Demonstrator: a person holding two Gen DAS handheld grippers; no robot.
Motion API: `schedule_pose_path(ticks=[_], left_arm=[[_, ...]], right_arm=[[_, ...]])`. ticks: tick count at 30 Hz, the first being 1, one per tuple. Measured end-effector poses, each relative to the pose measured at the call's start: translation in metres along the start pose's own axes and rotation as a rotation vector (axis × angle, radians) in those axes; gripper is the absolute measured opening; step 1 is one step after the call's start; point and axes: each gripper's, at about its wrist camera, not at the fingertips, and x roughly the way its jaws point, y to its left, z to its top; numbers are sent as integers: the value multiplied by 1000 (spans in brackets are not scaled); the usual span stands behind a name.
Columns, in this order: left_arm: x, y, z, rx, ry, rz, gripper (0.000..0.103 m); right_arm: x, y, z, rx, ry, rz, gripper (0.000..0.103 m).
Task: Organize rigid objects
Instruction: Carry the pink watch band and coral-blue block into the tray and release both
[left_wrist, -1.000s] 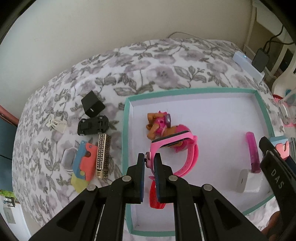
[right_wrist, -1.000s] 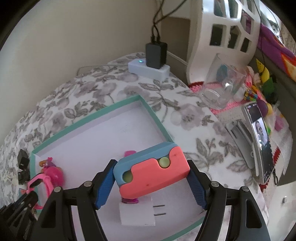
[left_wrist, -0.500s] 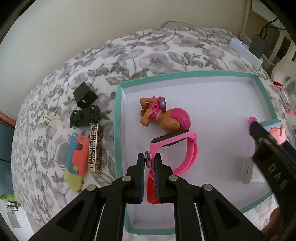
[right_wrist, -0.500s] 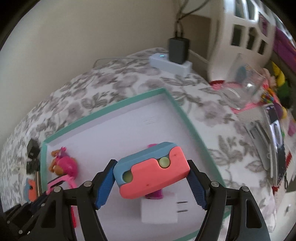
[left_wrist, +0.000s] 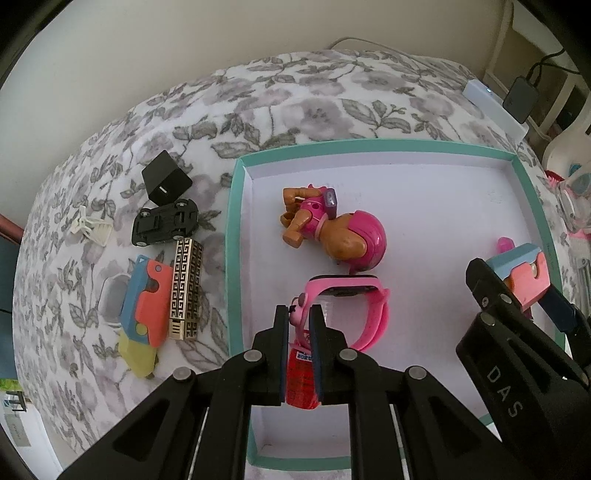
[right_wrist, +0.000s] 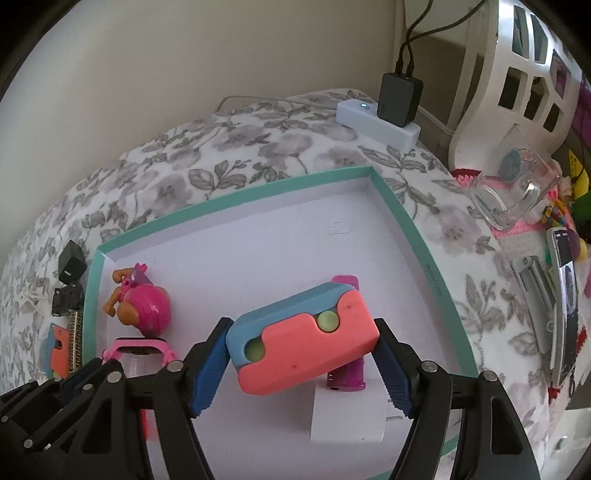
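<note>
My right gripper (right_wrist: 303, 363) pinches a chunky coral-and-blue plastic block (right_wrist: 301, 339) with two pale-green buttons, while my left gripper (left_wrist: 298, 321) clamps a red-and-pink toy (left_wrist: 300, 376).

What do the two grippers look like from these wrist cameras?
Both are black, angular plastic linkages with silver rivets. The left gripper has dark pads on narrow fingers. The right gripper has blue ridged pads; its arm carries white "DAS" lettering. No cables or sleeves visible.

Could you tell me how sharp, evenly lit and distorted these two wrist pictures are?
Left wrist view: sharp, soft daylight, no glare; fisheye bows the teal box rim. Right wrist view: equally sharp; the glass catches bright highlights, the phone stretches at the edge, corners vignette black.
</note>
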Motion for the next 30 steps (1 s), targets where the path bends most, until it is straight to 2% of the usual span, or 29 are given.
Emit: schedule_pose_path(ticks=[9,15,19,23,30], left_arm=[[1,1,0,-1,0,-4,13],[2,1,0,2,1,-6,19],[2,1,0,1,1,-9,31],[2,1,1,1,-2,-7,37],[0,3,2,-9,-5,-5,40]], right_arm=[[1,2,0,-19,1,-3,77],[1,3,0,-18,1,-2,77],[2,3,-1,-18,4,-2,77],[2,2,-1,-19,3,-2,78],[2,2,0,-12,7,5,78]])
